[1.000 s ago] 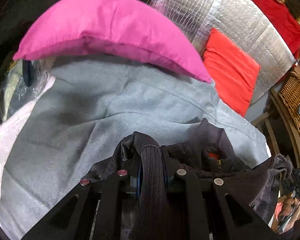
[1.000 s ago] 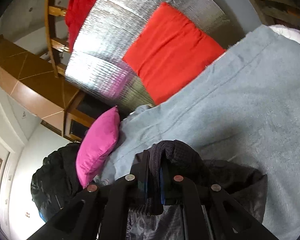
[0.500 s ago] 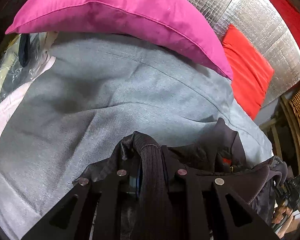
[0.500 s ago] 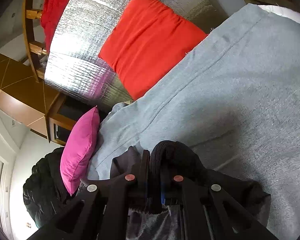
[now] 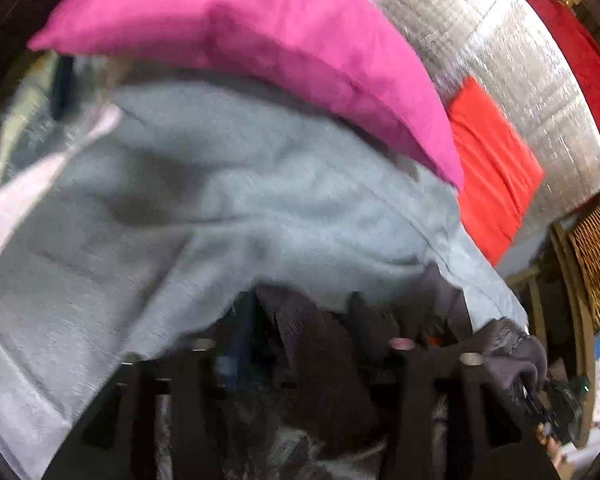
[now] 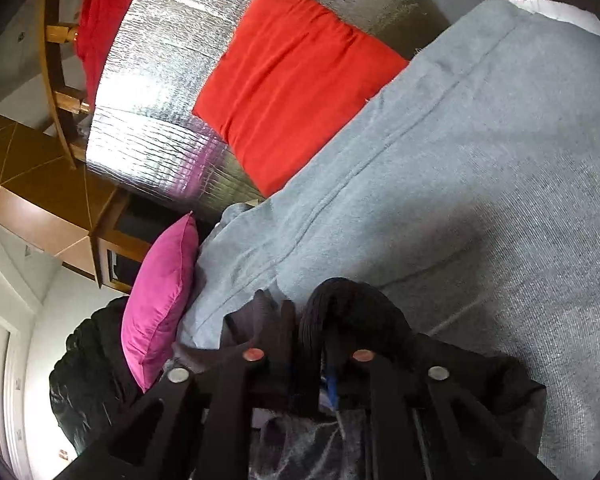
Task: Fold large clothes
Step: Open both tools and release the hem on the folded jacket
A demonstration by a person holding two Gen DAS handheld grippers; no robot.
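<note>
Left gripper (image 5: 300, 344) jaws just opened wide, dark jacket (image 5: 324, 364) cuff loose between. Right gripper (image 6: 308, 354) opening slightly, ribbed cuff still between the jaws, on grey blanket (image 6: 480, 184).

My left wrist view is smeared with motion blur, the pink cushion (image 5: 260, 52) and grey blanket (image 5: 228, 208) soft-edged, while my right wrist view is sharp enough to show the blanket's weave. Soft, even light fills both, glaring off the silver foil sheet (image 6: 168, 92), with dim shadow under the dark garment (image 6: 352, 312). Both pictures bend strongly and go black at the corners.
</note>
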